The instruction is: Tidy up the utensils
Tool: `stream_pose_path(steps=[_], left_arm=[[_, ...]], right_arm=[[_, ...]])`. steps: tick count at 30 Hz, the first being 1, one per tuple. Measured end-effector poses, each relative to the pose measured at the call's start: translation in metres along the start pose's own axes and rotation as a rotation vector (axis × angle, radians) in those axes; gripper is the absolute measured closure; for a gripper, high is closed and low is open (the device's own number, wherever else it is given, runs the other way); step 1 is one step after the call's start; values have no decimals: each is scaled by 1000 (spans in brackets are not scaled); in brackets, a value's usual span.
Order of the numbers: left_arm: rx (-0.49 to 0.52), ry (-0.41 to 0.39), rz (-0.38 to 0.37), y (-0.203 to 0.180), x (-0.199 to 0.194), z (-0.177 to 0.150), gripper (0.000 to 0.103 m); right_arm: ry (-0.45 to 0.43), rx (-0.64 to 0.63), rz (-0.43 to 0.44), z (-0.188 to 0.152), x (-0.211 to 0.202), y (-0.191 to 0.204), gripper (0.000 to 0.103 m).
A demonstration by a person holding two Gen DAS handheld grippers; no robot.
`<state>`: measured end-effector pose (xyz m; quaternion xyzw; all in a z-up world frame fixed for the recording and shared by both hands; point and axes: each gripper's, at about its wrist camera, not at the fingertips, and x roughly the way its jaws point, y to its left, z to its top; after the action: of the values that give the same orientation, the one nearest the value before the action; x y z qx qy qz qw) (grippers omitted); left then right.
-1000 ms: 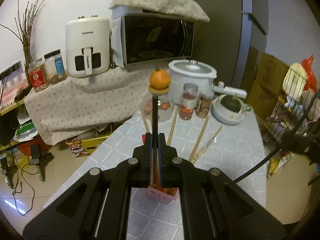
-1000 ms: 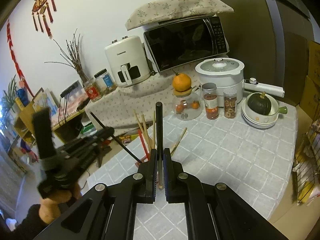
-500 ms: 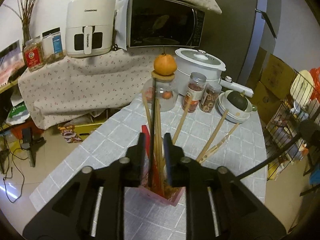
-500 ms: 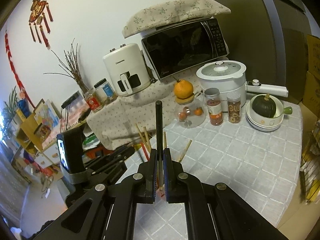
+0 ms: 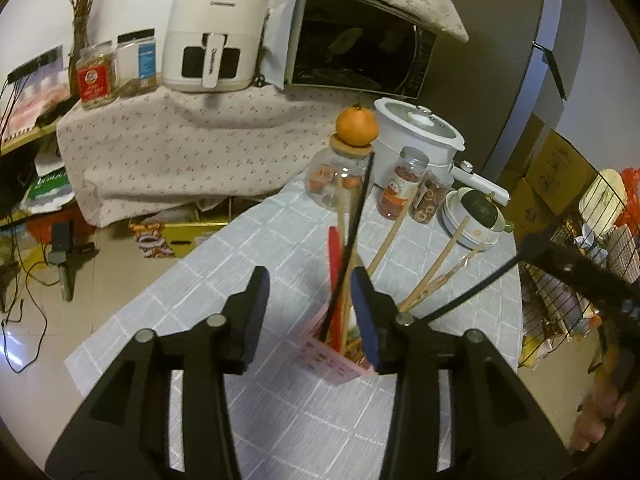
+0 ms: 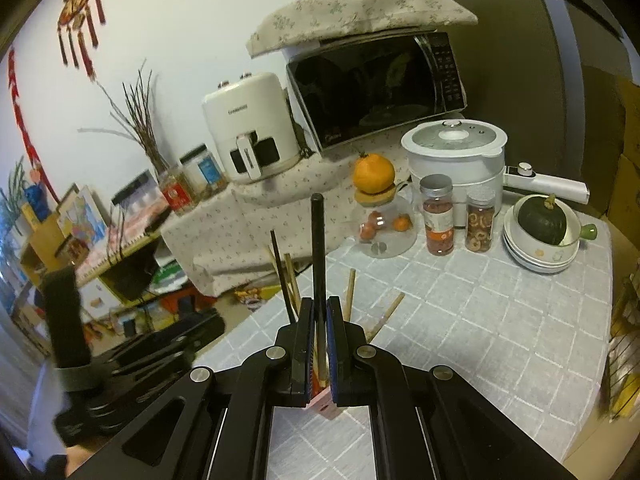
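Jaws of left gripper [image 5: 310,304] gape beside pink holder [image 5: 340,356]; right gripper [image 6: 319,320] clamps black chopstick [image 6: 318,248].

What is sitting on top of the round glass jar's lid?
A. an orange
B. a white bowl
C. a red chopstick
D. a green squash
A: an orange rests on the wooden lid of the round glass jar, while the green squash sits apart in the stacked bowls to the right.
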<state>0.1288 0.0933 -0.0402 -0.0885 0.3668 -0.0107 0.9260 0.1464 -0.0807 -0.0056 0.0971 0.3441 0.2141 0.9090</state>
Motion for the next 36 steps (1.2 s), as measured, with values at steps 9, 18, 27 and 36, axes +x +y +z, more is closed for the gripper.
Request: stream_pose_path(steps=[9,18,27,36], left_arm=[[-8,67,18,15,5,-9,50],[-52,121,-15,20,7,-11,33],[-28,131,85,0,-21,-20,20],[69,80,126,-33,-64,-33,2]], right_arm=[[87,-52,-54,-14,44,16,97],[42,-19,-42,-8,23,11,71],[-25,-73,-108,-12,-33,5,36],[5,-41,-334,-26,-77,-24,3]])
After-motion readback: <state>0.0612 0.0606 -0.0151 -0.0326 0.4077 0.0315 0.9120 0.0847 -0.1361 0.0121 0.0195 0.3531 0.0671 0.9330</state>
